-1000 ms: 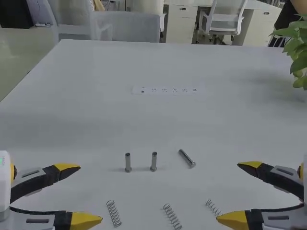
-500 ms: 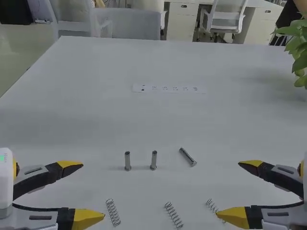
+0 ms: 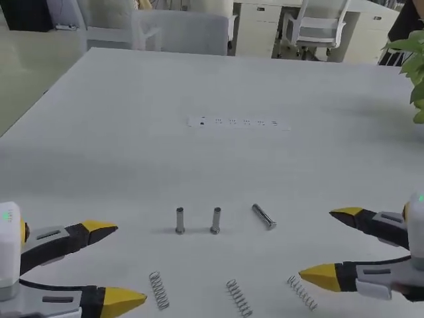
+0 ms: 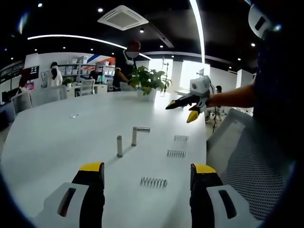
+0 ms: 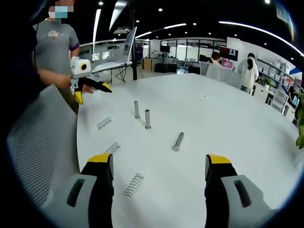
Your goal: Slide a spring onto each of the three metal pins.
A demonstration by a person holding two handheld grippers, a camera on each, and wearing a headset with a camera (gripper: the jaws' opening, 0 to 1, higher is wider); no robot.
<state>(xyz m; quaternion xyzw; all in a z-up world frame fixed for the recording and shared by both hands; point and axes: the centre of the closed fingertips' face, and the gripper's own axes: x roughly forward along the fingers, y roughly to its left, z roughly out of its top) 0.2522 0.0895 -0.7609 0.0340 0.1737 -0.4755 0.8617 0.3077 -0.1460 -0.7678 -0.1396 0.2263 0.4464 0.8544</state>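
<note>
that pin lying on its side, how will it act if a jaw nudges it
The lying pin is a smooth round cylinder on the flat table, so a sideways nudge would probably set it rolling. Its wider head likely makes it curve rather than roll straight. It looks like solid metal, so probably stiff and slippery to pinch.

No text, label or number can be read.

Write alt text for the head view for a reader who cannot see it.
On a white table, two metal pins stand upright, the left pin and middle pin, while the third pin lies on its side. Nearer the viewer lie the left spring, middle spring and right spring, flanked by the left gripper and right gripper, both open.
</note>
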